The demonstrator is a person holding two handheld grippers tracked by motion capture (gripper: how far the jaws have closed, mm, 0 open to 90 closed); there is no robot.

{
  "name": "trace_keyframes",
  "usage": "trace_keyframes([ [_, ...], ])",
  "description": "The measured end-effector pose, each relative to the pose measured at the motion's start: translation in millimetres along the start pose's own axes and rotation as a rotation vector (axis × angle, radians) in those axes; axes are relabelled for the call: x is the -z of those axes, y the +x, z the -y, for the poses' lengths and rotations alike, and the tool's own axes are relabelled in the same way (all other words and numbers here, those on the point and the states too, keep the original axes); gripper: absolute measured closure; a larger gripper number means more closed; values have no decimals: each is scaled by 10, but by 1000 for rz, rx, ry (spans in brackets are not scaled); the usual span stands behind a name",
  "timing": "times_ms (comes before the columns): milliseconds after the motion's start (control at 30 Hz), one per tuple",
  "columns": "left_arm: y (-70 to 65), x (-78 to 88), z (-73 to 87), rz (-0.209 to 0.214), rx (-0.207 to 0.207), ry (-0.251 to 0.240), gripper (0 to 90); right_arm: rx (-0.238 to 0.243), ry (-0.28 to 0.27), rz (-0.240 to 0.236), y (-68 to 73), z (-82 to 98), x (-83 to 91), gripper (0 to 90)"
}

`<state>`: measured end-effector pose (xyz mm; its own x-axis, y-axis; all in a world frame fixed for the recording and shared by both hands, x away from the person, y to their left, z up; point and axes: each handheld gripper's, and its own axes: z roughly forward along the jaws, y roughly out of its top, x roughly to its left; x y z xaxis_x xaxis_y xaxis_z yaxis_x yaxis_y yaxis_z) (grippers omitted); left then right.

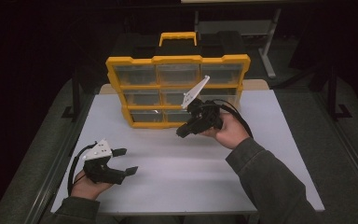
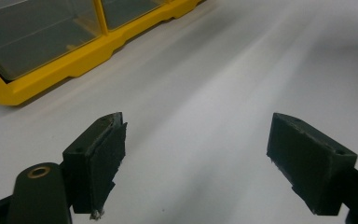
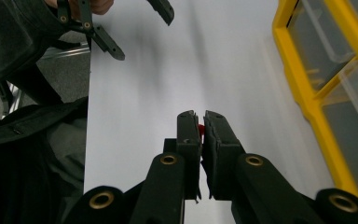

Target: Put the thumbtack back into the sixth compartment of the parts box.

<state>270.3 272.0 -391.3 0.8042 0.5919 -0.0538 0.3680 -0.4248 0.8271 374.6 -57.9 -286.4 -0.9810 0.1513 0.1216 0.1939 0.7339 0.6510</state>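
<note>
Right claw (image 3: 201,122) closed on a small red piece (image 3: 200,129), just near of the yellow organizer (image 1: 177,59); compartments lie far-left of it. Left claw (image 2: 196,168) open, empty, well apart.

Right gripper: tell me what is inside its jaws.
The right gripper is shut on a small red thing; a red sliver peeks between the pads. The pads cover the rest, so its shape stays unknown.

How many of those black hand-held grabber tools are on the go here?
2. The left gripper is at the near left of the white table, jaws wide open. The right gripper is held up before the yellow organizer case, jaws shut on a small red thing.
</note>
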Motion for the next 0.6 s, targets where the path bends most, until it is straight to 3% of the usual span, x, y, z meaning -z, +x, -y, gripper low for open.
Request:
trace_keyframes([
  [600,8,-8,14,-6,7,-3,189,6,-27,52,-93,-247,348,841],
])
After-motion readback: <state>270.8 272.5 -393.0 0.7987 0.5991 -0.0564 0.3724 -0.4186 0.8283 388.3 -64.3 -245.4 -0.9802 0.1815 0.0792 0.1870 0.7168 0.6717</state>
